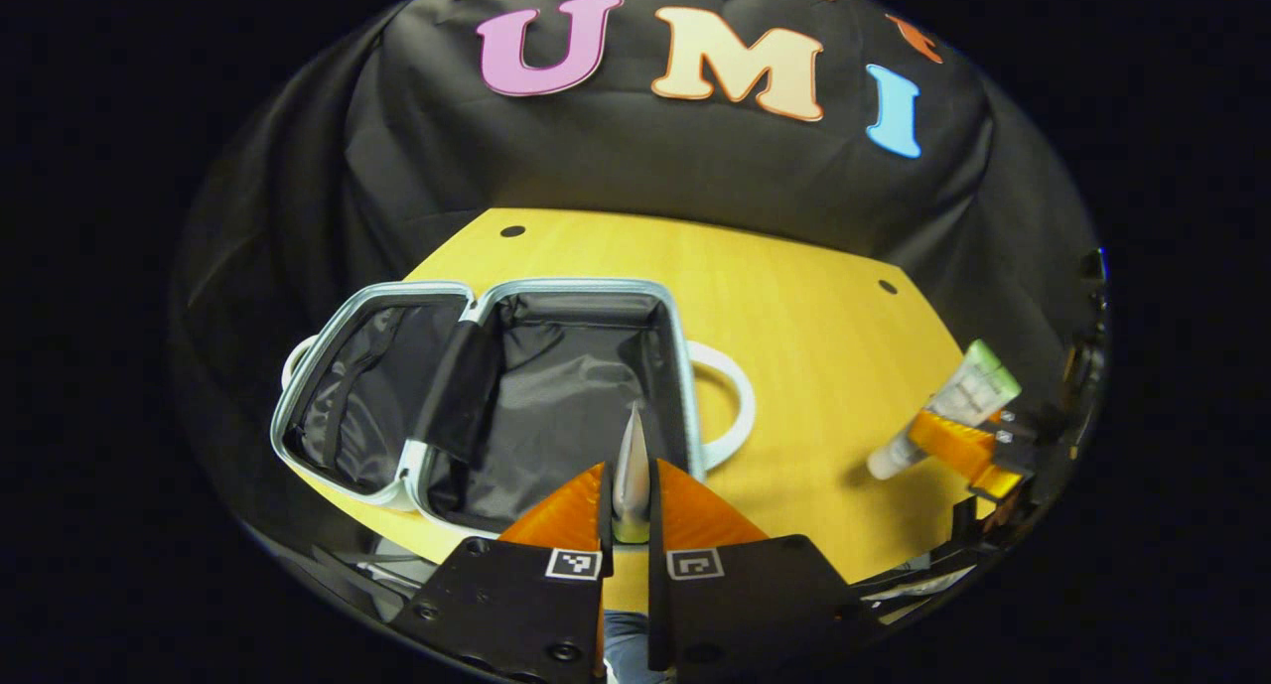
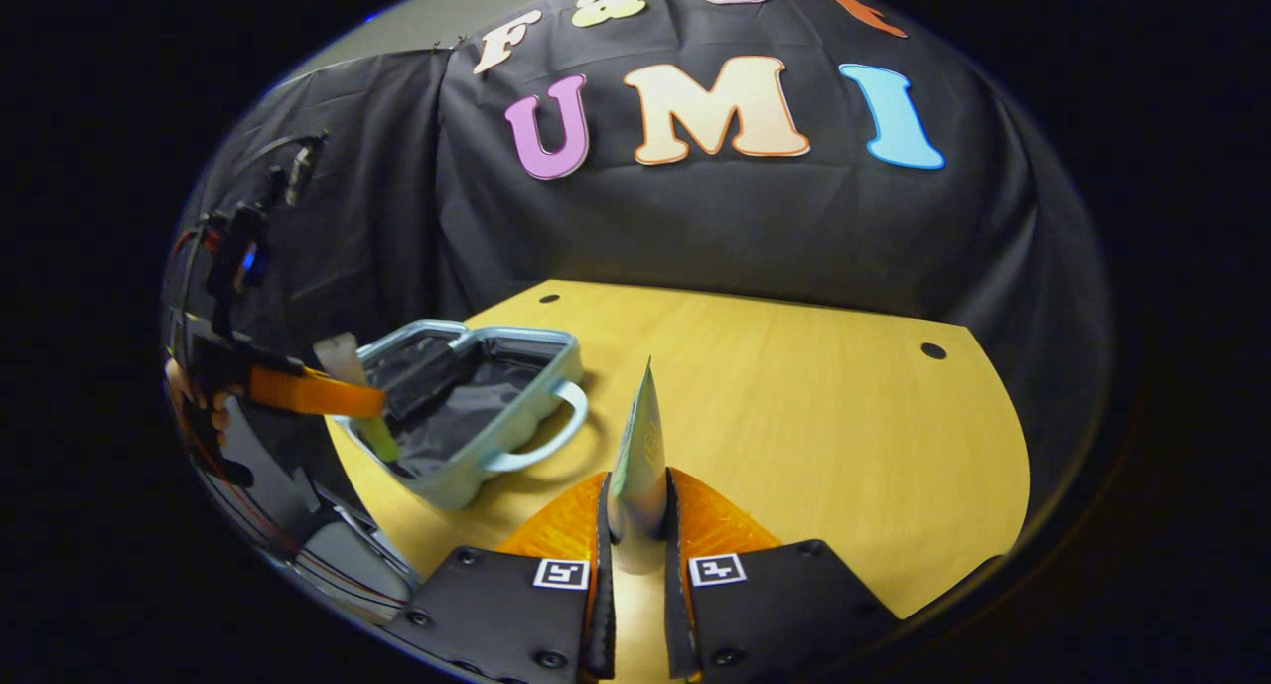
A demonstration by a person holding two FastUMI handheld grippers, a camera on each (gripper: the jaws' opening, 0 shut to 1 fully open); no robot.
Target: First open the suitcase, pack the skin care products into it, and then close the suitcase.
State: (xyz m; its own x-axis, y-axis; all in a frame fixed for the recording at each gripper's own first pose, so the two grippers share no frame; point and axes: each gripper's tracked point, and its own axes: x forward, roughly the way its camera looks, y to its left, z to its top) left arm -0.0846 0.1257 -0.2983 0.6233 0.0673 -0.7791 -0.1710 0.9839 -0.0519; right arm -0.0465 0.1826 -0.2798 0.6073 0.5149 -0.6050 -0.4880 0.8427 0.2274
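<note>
My left gripper was clamped on a slim silvery tube, its flat crimped end tapering to a point out past my ribbed orange fingers. It hung over the near edge of the open suitcase, a small hard-shelled case in pale blue with rounded corners, lying flat on the smooth yellow wooden table. Both halves were lined with crinkled black fabric, and a black flap stood up along the hinge between them. A white looped handle curved out from the side nearer my other hand.

My right gripper was closed on a second tube, greenish on one face and silvery on the other, also narrowing to a thin crimped edge. It was held above bare table, well apart from the suitcase. In the left gripper view that tube showed a whitish body with a green end, pinched between orange fingers. In the right gripper view my left-hand tube looked pale, slanting down at the rim of the case.
</note>
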